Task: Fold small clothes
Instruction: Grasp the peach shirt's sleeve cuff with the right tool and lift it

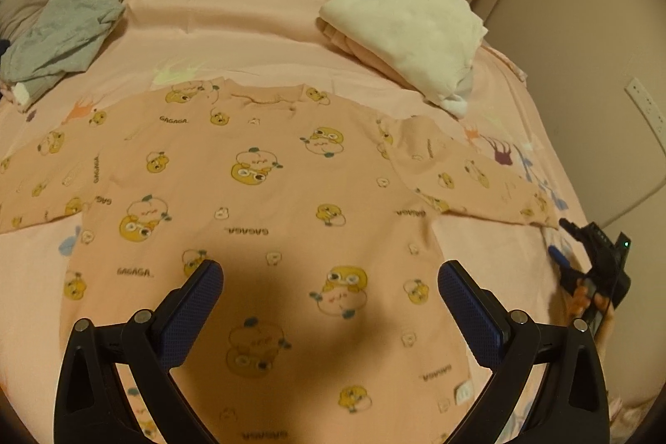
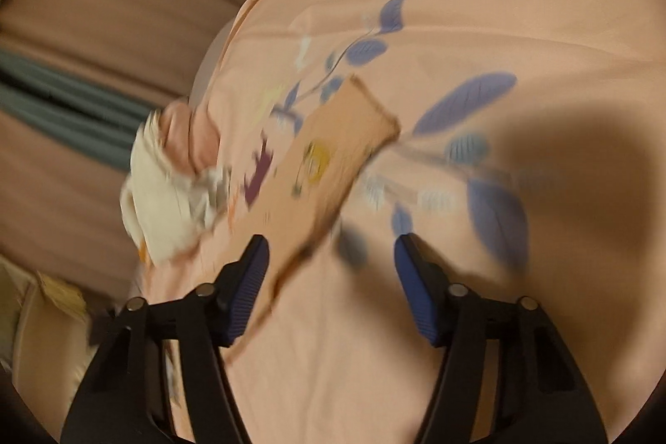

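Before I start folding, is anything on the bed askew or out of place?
Nothing serious. The duck-print shirt lies flat, sleeves spread. Both the left gripper and right gripper are open and empty. The cream folded pile looks slightly rumpled at its near corner.

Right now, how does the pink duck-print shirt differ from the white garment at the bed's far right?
The duck-print shirt lies spread flat with sleeves out; the white garment is folded into a thick bundle. The shirt is pink with yellow cartoon ducks and lettering; the white garment is plain. The shirt sits just ahead of the open left claw; the white garment lies farther back on a pink folded piece. Both rest on the pink bedsheet.
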The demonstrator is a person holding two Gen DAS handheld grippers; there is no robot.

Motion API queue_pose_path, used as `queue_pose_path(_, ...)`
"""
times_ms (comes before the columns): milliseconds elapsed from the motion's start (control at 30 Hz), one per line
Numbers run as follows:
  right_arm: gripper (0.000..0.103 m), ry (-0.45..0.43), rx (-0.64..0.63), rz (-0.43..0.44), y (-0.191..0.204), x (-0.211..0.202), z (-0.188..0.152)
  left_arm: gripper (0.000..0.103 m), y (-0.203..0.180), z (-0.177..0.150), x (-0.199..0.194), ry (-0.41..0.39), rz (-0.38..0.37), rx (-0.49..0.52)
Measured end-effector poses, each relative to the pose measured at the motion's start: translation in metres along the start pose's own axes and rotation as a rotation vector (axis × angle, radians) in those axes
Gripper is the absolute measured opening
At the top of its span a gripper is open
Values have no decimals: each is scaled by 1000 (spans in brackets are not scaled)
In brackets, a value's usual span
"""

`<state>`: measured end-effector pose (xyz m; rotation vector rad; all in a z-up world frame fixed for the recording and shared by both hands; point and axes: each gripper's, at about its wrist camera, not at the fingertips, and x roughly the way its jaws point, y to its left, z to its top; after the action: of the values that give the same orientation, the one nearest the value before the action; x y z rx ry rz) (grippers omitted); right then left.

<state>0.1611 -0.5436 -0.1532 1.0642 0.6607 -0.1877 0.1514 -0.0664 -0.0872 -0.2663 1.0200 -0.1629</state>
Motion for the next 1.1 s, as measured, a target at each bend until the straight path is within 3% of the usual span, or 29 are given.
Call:
queue_pose_path(200, 41, -31, 78, 39, -2, 27, 32, 102, 2, 7, 15, 17, 14, -18)
queue_pose_path(333, 10, -28, 67, 3, -3, 40, 39, 102, 5, 10, 20, 19, 29, -28)
queue_pose_path(500, 8, -70, -49, -78, 18, 29, 45, 102, 15, 15, 17, 10, 59, -34)
queue_pose_path(700, 8, -124, -221, -79, 79, -8, 45, 102, 34, 14, 1, -11, 72, -68)
queue_pose_path(900, 8, -80, -416, -28, 173, -11, 12, 102, 59, 11, -17, -27, 75, -120)
queue_pose_path(1100, 8, -3, -636, 1, 272, 15, -53, 102, 97, 11, -39, -53, 111, -175)
